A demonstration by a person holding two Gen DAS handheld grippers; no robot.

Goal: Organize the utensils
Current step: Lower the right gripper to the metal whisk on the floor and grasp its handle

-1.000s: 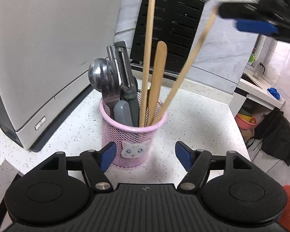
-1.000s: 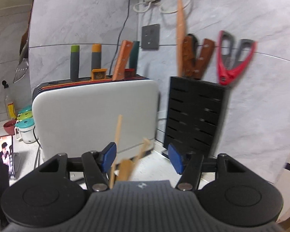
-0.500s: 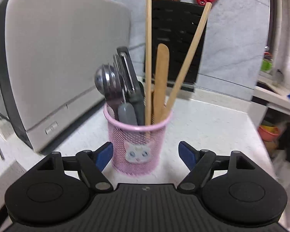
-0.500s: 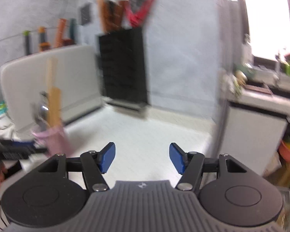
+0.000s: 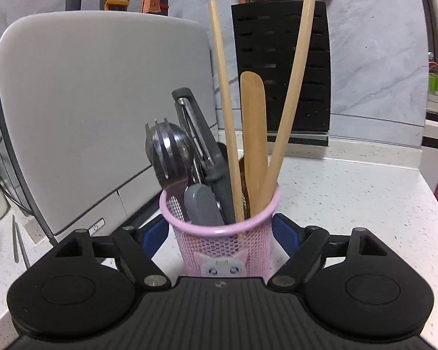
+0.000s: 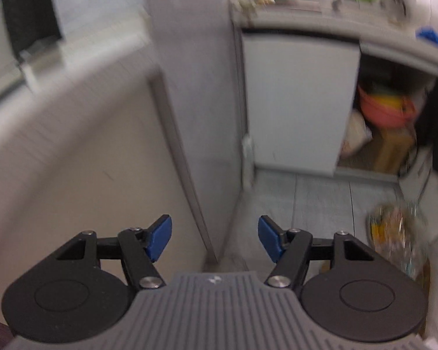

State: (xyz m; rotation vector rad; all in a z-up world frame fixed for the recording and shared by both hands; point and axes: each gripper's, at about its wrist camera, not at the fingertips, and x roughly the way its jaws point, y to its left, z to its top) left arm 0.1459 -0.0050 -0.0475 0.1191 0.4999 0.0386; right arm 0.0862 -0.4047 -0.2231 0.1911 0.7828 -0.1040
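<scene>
Left gripper [image 5: 220, 234]: jaws opening, wide, pink cup [image 5: 222, 243] standing between them on tabletop [image 5: 350, 201], pads just beside its sides, not pressing. Cup holding 2 chopsticks [image 5: 224, 110], spatula [image 5: 254, 134], fork [image 5: 168, 157], peeler [image 5: 198, 140]. Right gripper [image 6: 214, 239]: jaws apart, empty, over tabletop edge.

A pink wire-mesh utensil cup [image 5: 219, 242] with a cat face on its front stands upright on the speckled white tabletop [image 5: 350, 198]. Packed inside, handles down, are a steel fork [image 5: 165, 151] overlapping what seems to be a spoon, a dark grey peeler [image 5: 195, 134] leaning left, and a short grey handle [image 5: 201, 204]. Two long wooden chopsticks [image 5: 223, 99] splay apart above the rim, with a flat wooden spatula [image 5: 254, 125] upright between them.
</scene>
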